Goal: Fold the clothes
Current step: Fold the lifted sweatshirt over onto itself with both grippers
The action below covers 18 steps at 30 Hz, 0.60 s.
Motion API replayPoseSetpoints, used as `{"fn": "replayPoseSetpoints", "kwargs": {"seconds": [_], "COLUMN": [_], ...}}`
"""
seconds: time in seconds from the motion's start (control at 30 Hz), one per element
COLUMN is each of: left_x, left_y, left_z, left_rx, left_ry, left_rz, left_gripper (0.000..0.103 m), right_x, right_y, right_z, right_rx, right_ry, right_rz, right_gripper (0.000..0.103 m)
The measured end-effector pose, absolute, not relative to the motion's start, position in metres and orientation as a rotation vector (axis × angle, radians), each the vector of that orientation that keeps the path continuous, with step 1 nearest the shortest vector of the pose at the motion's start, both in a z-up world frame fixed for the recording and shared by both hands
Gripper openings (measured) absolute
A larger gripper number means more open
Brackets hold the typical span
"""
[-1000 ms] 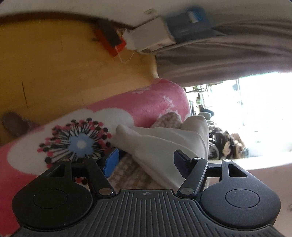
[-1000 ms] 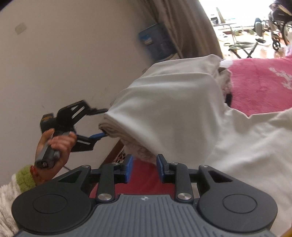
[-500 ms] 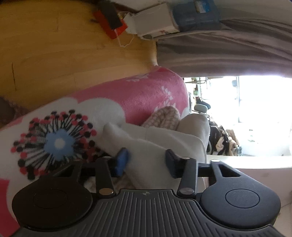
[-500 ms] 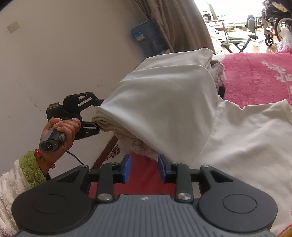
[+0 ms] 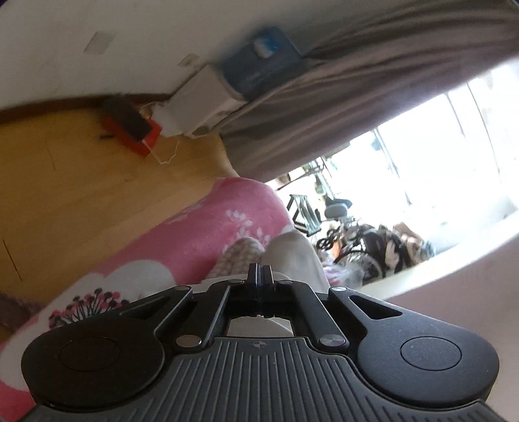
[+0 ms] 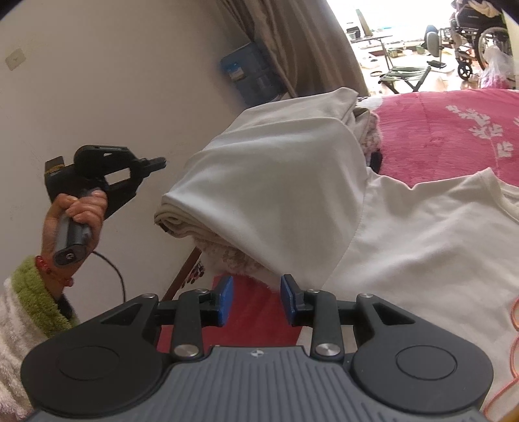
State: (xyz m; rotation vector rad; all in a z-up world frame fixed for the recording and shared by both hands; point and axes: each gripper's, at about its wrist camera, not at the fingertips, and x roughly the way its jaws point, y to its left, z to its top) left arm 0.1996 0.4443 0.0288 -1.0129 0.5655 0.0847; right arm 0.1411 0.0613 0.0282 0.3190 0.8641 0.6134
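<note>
A stack of folded cream clothes (image 6: 275, 181) lies on a pink flowered blanket (image 6: 438, 136), over a fuzzy checked garment (image 6: 227, 256). A white T-shirt (image 6: 421, 243) is spread flat to its right. My left gripper (image 6: 159, 164), held in a hand, hovers left of the stack, shut with nothing in it and apart from the cloth. In the left wrist view its jaws (image 5: 259, 276) are pressed together above the stack (image 5: 292, 253) and the blanket (image 5: 201, 240). My right gripper (image 6: 256, 297) stands open just below the stack's hanging edge, with red surface showing between its pads.
A cream wall and a brown curtain (image 6: 308, 48) stand behind the stack, with a blue box (image 6: 249, 74) beside them. On the wooden floor (image 5: 81, 194) lie a red-and-black box (image 5: 129, 126) and a white box (image 5: 198, 100). A wheelchair (image 6: 480, 29) stands in the bright area beyond.
The left gripper's jaws have closed fully and it has lifted up and away from the corner of the folded stack, which stays in place. The right gripper has hardly moved.
</note>
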Motion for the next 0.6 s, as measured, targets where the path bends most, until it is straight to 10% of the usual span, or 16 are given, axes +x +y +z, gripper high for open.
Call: {"fn": "replayPoseSetpoints", "kwargs": {"seconds": [0.3,0.6], "left_x": [0.178,0.15], "left_y": [0.465,0.48], "left_z": [-0.032,-0.088], "left_rx": [-1.27,-1.44], "left_ry": [0.722,0.717], "left_rz": [0.161,0.184], "left_gripper": [0.035,0.044], "right_x": [0.158,0.165], "right_y": [0.096,0.225], "right_z": [0.069,0.088], "right_rx": [0.198,-0.399], "right_ry": [0.671,0.411], "right_rz": [0.696,0.83], "right_gripper": [0.043,0.042]}}
